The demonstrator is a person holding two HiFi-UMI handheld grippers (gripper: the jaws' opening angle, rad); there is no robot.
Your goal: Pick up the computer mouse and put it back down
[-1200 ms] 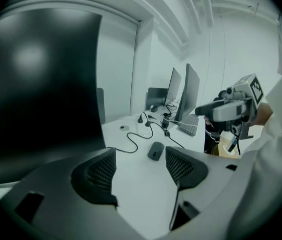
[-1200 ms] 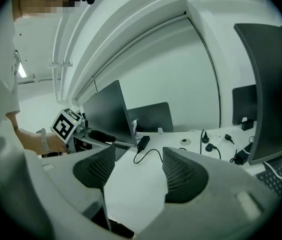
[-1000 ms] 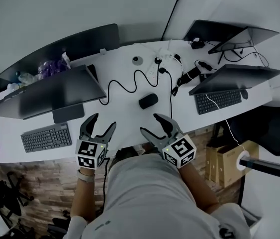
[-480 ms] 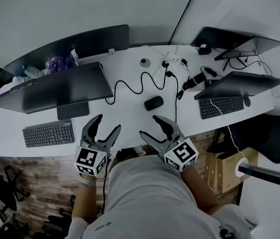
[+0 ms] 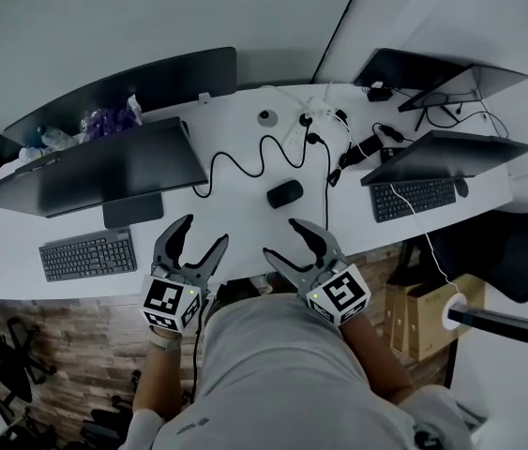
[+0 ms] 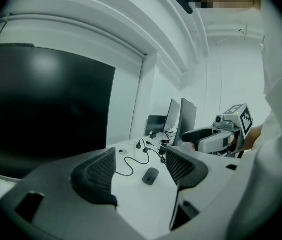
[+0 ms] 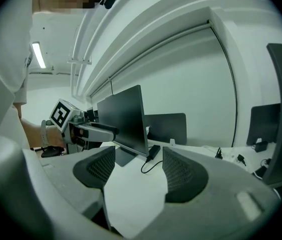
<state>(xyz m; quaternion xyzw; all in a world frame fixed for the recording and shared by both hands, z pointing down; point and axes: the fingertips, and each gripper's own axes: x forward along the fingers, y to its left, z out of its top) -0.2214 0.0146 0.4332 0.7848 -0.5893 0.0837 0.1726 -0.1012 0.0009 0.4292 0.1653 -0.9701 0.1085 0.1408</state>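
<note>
A black computer mouse (image 5: 284, 193) lies on the white desk (image 5: 235, 223), with its black cable snaking off toward the back. In the left gripper view the mouse (image 6: 150, 176) shows between the jaws, well ahead of them. My left gripper (image 5: 191, 242) hovers at the desk's near edge, open and empty. My right gripper (image 5: 291, 239) is also open and empty, just short of the mouse and slightly right of it. The right gripper view shows no mouse, only the desk top (image 7: 135, 189) between its jaws.
A large dark monitor (image 5: 104, 172) and a keyboard (image 5: 88, 256) stand at the left. Two more monitors (image 5: 446, 148) and a second keyboard (image 5: 415, 198) are at the right. A power strip (image 5: 315, 120) with plugs and cables lies at the back.
The head view has shifted slightly; both grippers stay open at the desk's near edge and the mouse has not moved.
</note>
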